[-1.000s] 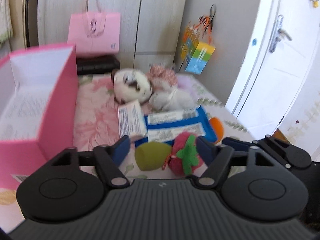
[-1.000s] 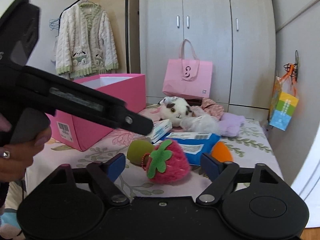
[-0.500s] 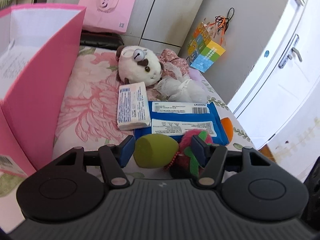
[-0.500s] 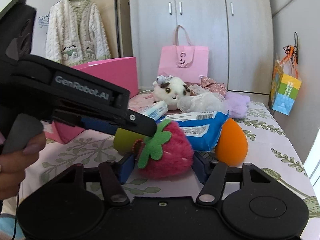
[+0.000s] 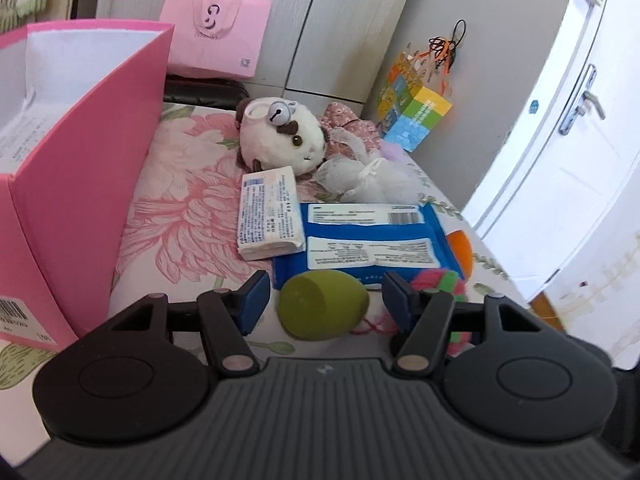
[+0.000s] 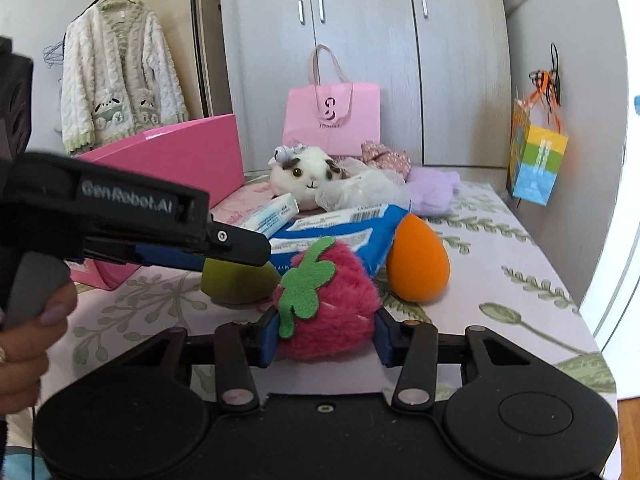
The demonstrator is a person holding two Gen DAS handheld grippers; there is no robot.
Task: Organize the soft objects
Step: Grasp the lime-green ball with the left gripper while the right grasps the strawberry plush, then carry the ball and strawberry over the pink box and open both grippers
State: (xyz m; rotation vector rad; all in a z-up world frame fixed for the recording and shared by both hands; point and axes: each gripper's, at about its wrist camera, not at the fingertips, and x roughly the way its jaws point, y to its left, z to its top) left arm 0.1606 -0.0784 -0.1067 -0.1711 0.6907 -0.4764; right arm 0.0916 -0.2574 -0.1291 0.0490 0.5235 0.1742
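The fuzzy pink plush strawberry (image 6: 326, 304) with its green felt leaf lies near the bed's (image 6: 500, 248) front edge, directly between the right gripper's (image 6: 325, 338) closing jaws. Just left, the olive-green egg-shaped sponge (image 5: 323, 304) sits between the left gripper's (image 5: 323, 306) parted, untouching jaws.

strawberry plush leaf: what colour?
Green felt leaf on the pink strawberry plush; clearest in the right wrist view.

In the left wrist view, an open strip of flowered cloth (image 5: 188, 216) is seen between the pink box (image 5: 80, 184) at frame left and the white packet (image 5: 268, 212), blue pack (image 5: 360, 240) and plush animal (image 5: 280, 140) clustered at centre, where passage is blocked.
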